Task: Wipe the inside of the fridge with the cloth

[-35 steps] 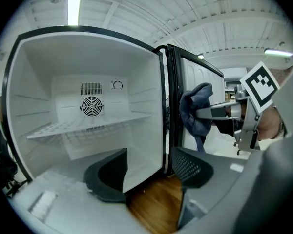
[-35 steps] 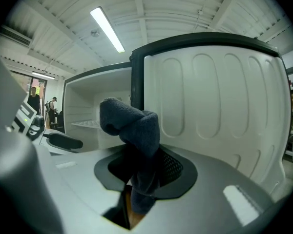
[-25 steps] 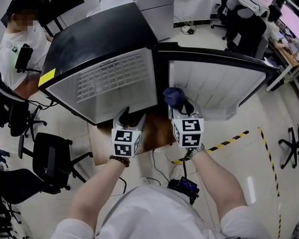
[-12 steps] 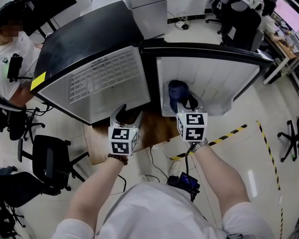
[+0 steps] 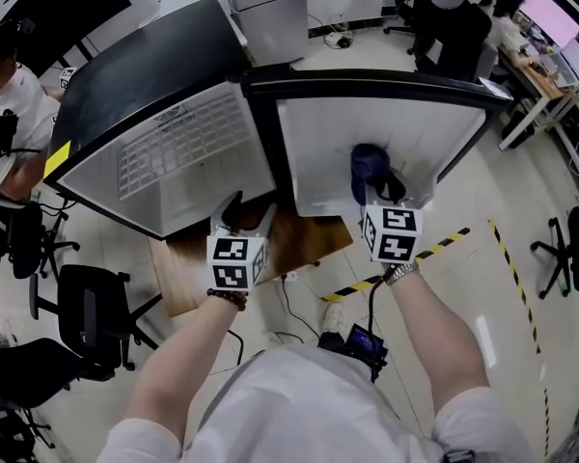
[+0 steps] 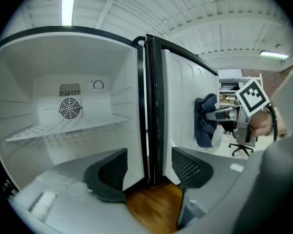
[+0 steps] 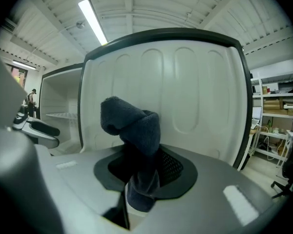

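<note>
The fridge's compartment [image 6: 63,130] lies at the left, straight ahead of the left gripper [image 5: 247,216], whose jaws stand apart with nothing between them. Further right, the right gripper [image 5: 378,193] is clamped on the dark blue cloth [image 7: 134,123] — bunched, sticking up ahead of it — and faces the door's inner panel [image 7: 195,91], at or just off its surface. The compartment therefore lies to the cloth's left.
</note>
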Demonstrator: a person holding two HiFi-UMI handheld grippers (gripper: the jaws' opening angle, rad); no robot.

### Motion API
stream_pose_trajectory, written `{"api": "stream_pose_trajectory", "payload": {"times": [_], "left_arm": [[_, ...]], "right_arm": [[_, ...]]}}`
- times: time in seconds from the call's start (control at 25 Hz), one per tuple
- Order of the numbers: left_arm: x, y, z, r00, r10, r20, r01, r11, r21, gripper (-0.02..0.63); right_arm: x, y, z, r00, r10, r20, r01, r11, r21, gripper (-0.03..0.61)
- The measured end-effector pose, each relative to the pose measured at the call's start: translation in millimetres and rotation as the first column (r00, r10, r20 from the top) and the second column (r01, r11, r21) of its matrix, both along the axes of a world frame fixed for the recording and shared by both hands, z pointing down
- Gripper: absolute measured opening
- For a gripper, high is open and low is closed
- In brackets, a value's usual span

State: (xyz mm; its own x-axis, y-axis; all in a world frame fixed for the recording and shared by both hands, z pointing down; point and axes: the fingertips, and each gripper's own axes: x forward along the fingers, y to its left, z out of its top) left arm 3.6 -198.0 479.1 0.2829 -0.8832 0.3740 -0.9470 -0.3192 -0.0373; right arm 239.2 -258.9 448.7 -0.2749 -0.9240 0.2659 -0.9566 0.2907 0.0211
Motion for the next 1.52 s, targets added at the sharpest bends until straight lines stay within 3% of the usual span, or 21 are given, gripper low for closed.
{"api": "stream_pose_trajectory", "payload": {"times": [0.56, 0.96, 1.36, 1.52], "left_arm": [[42, -6, 0, 0.999, 0.038, 0.0, -0.038, 0.999, -0.002, 0.285], [60, -10, 5, 0.999, 0.04, -0.007, -0.04, 0.999, -0.009, 0.285], [69, -7, 4, 0.999, 0.038, -0.018, -0.038, 0.999, -0.004, 0.285], [59, -6, 3, 0.999, 0.028, -0.017, -0.028, 1.0, -0.003, 0.285]], "right_arm": [[116, 1, -2, 0.983, 0.18, -0.022, -0.18, 0.984, -0.002, 0.104], [176, 10, -3, 0.968, 0.246, -0.046, -0.246, 0.969, 0.013, 0.104], [204, 16, -7, 0.958, 0.285, -0.044, -0.285, 0.959, 0.012, 0.104], [182, 25, -14, 0.968, 0.25, -0.038, -0.248, 0.968, 0.035, 0.104]]}}
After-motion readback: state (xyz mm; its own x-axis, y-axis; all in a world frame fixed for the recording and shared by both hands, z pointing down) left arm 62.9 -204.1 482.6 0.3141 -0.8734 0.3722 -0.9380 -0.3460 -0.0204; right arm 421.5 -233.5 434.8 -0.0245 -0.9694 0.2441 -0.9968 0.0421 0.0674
